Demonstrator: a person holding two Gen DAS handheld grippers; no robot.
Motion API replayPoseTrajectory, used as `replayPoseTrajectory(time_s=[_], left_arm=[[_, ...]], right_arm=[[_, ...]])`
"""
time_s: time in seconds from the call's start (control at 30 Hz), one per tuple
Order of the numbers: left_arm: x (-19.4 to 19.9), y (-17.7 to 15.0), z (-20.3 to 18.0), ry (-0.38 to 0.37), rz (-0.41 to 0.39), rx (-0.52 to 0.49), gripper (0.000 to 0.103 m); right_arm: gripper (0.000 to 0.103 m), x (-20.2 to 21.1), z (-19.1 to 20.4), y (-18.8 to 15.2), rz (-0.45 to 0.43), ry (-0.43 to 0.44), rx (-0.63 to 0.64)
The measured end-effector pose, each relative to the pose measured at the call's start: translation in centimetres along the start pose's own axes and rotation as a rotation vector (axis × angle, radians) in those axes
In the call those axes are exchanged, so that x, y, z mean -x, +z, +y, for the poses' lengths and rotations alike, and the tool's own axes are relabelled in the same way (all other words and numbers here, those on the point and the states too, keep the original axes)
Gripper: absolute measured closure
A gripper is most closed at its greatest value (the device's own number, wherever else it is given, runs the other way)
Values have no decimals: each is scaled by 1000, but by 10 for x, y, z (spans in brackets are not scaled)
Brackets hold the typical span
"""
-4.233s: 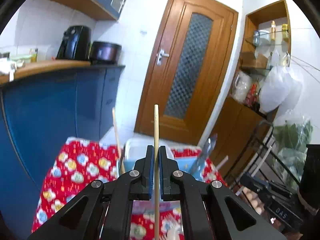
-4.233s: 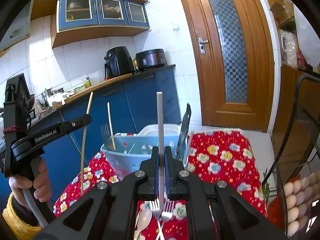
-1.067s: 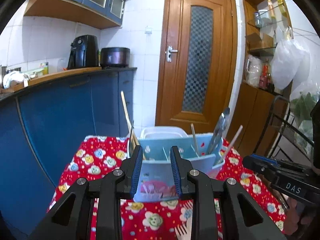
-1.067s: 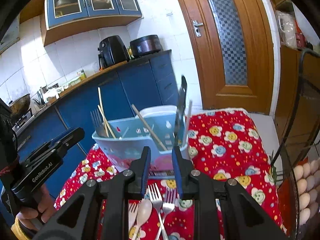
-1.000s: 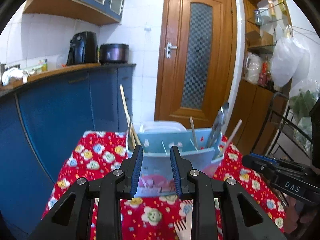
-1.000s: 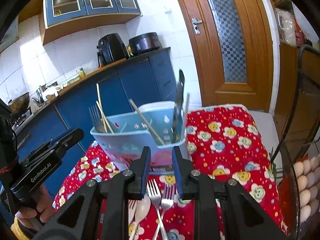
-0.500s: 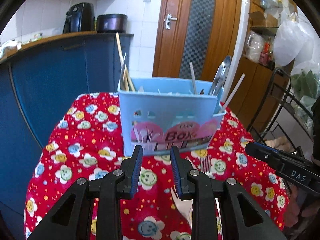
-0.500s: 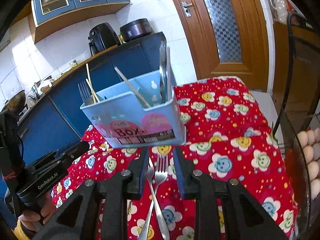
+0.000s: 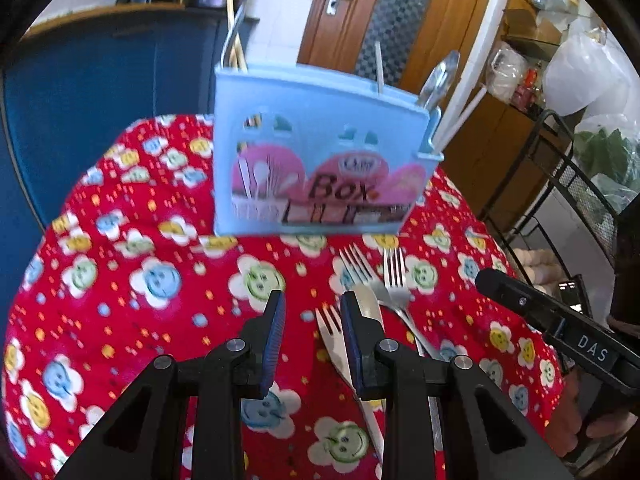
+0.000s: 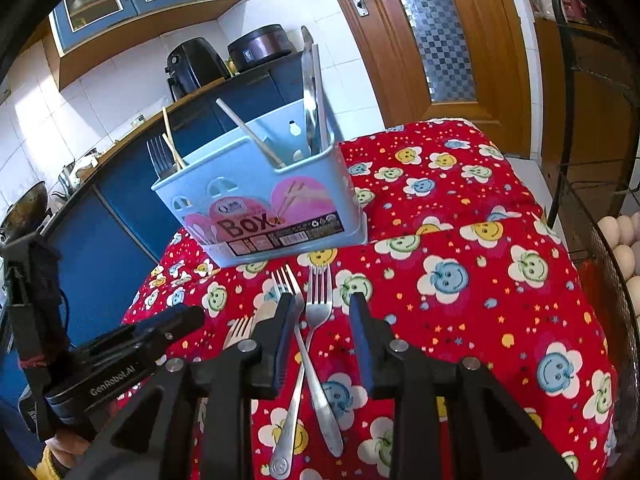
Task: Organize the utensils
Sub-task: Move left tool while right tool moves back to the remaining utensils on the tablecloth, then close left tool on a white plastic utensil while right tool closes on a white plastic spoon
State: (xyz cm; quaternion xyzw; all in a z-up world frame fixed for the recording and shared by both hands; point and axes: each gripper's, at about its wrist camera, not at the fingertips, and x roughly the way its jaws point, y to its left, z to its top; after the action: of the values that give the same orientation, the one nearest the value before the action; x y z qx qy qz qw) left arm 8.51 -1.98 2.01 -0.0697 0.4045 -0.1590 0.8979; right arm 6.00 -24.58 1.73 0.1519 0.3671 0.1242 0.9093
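Cloth [image 9: 132, 280] of red with smiley flowers covers the table, and on its far part stands the pale blue utensil box [image 9: 320, 172], labelled "Box". Only the right wrist view looks down into it: chopsticks [image 10: 250, 134] lean across the middle, a dark fork [image 10: 159, 158] stands at the left end, tongs [image 10: 312, 92] at the right. From the left wrist view just the tips show above the rim. In front of the box lie loose utensils. The right view shows two steel forks [image 10: 316, 308] crossed at their handles, tines toward the box; a white plastic fork [image 9: 332, 332] and a pale spoon [image 9: 366, 300] lie just left of them, clearer in the left view. Left gripper [image 9: 313, 334] hangs low over the cloth, fingers parted and holding nothing, the white fork between them. Right gripper [image 10: 322, 334] is likewise spread and empty, straddling the steel forks.
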Motion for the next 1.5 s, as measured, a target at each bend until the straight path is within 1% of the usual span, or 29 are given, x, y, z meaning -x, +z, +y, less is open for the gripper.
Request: replayPoseTrajectory(time_s=[0.17, 0.37, 0.53, 0.73, 0.77, 0.8, 0.87, 0.9, 0.97, 1.13, 1.23, 1.33, 1.5], left_arm=[[-11, -8, 0, -29, 45, 18, 74], [-24, -14, -1, -32, 84, 25, 74], [-32, -18, 0, -83, 110, 53, 74], [-37, -22, 1, -122, 120, 73, 74], [-37, -22, 1, -130, 119, 76, 76], [-37, -22, 1, -140, 120, 78, 81], [-38, -21, 2, -167, 125, 87, 86], [-38, -22, 2, -182, 128, 94, 92], [-39, -23, 1, -197, 133, 94, 96], [-36, -23, -6, -198, 119, 67, 99], [-30, -20, -6, -180, 95, 56, 100], [-22, -16, 1, -152, 69, 58, 100], [-8, -11, 16, -78, 19, 56, 100]], right_arm=[[72, -2, -2, -5, 11, 1, -4], [72, -3, -6, -9, 20, 1, -14], [72, -6, -9, -12, 29, 1, -20], [72, -8, -12, -14, 37, 1, -29], [72, -9, -12, -14, 37, 1, -29], [72, -9, -12, -14, 38, 1, -30], [72, -9, -12, -15, 39, 1, -30], [72, -9, -12, -15, 39, 1, -30], [72, -9, -12, -15, 39, 2, -30], [72, -9, -11, -16, 41, 1, -27], [72, -11, -8, -17, 46, 4, -18], [72, -13, -2, -17, 56, 17, -8], [72, -22, 11, -19, 95, 56, 7]])
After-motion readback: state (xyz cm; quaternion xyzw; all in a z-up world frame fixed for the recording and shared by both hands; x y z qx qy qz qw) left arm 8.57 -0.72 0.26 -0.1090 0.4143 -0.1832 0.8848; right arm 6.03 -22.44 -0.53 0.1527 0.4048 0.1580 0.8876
